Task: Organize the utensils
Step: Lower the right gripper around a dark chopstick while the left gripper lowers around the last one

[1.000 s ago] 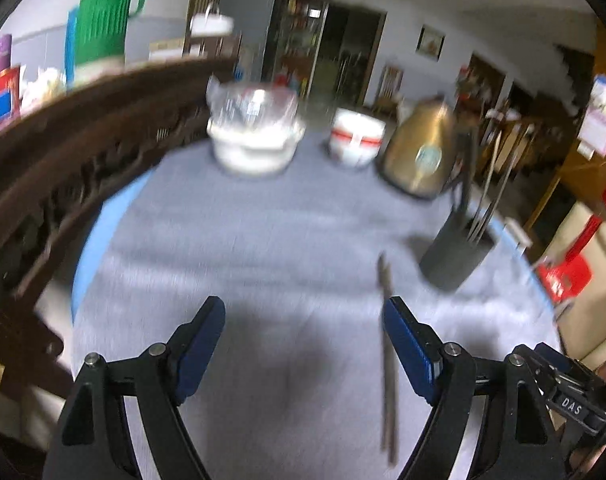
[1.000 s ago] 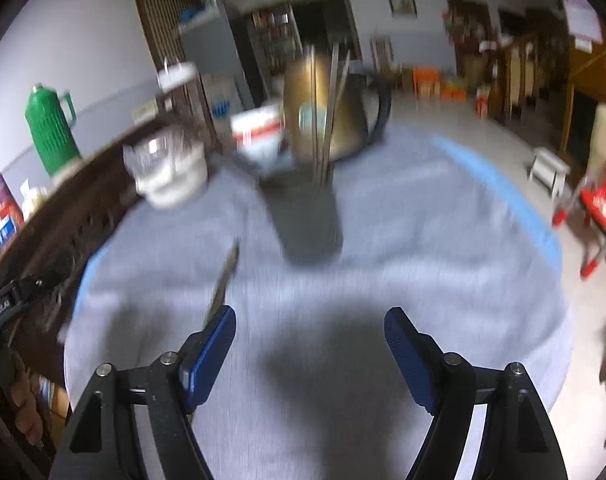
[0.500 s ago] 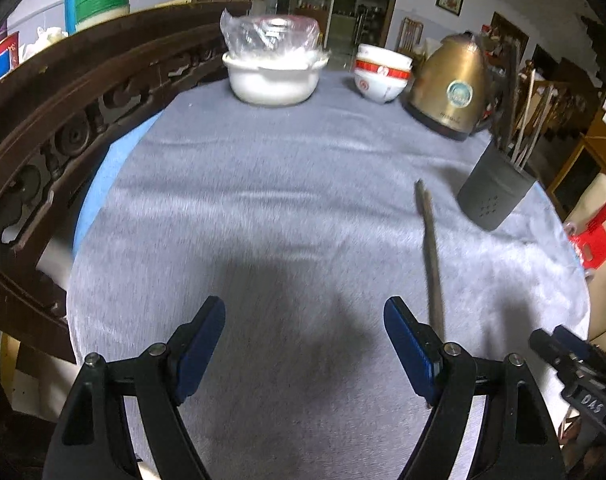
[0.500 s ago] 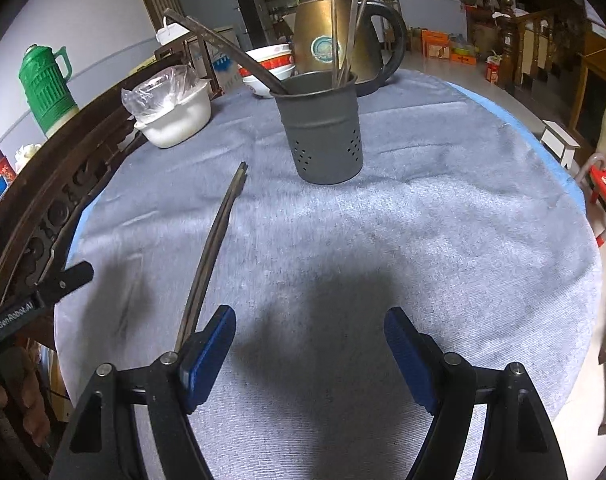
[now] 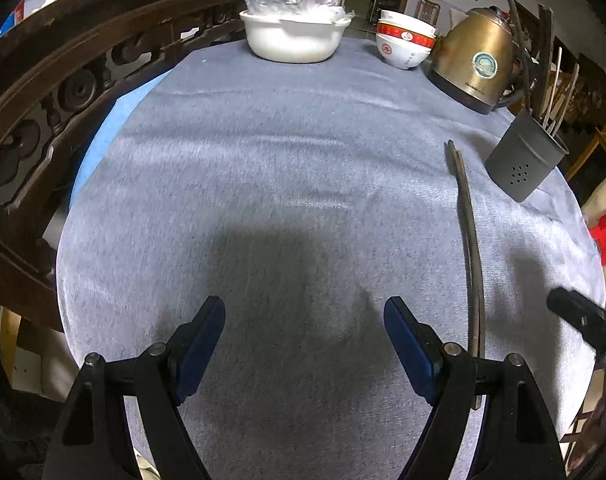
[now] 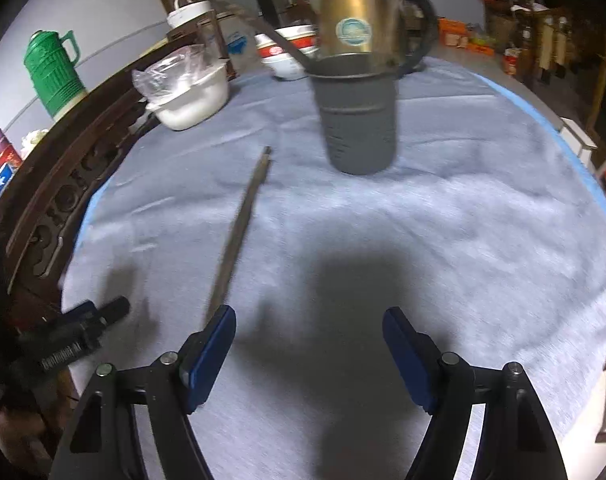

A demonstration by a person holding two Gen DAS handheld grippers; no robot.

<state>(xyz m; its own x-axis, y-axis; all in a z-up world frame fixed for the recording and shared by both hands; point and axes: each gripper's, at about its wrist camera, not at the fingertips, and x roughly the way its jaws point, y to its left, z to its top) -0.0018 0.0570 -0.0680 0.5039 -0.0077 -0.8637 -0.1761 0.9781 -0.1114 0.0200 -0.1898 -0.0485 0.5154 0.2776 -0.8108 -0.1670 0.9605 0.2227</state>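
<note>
A pair of dark chopsticks (image 5: 469, 236) lies lengthwise on the grey tablecloth (image 5: 263, 184), right of my left gripper (image 5: 305, 344), which is open and empty. In the right wrist view the chopsticks (image 6: 239, 232) run from beside my left finger toward the grey utensil holder (image 6: 357, 116). My right gripper (image 6: 309, 346) is open and empty. The holder (image 5: 525, 158) stands at the table's right with several utensils in it.
A gold kettle (image 5: 477, 62), stacked red-and-white bowls (image 5: 405, 42) and a white pot covered with plastic (image 5: 295, 20) stand at the far edge. A carved dark wood chair back (image 5: 63, 80) curves along the left. A green thermos (image 6: 55, 74) stands behind it.
Both grippers have moved in lower over the table. The chopsticks now lie nearer each gripper's inner finger. Both stay open.
</note>
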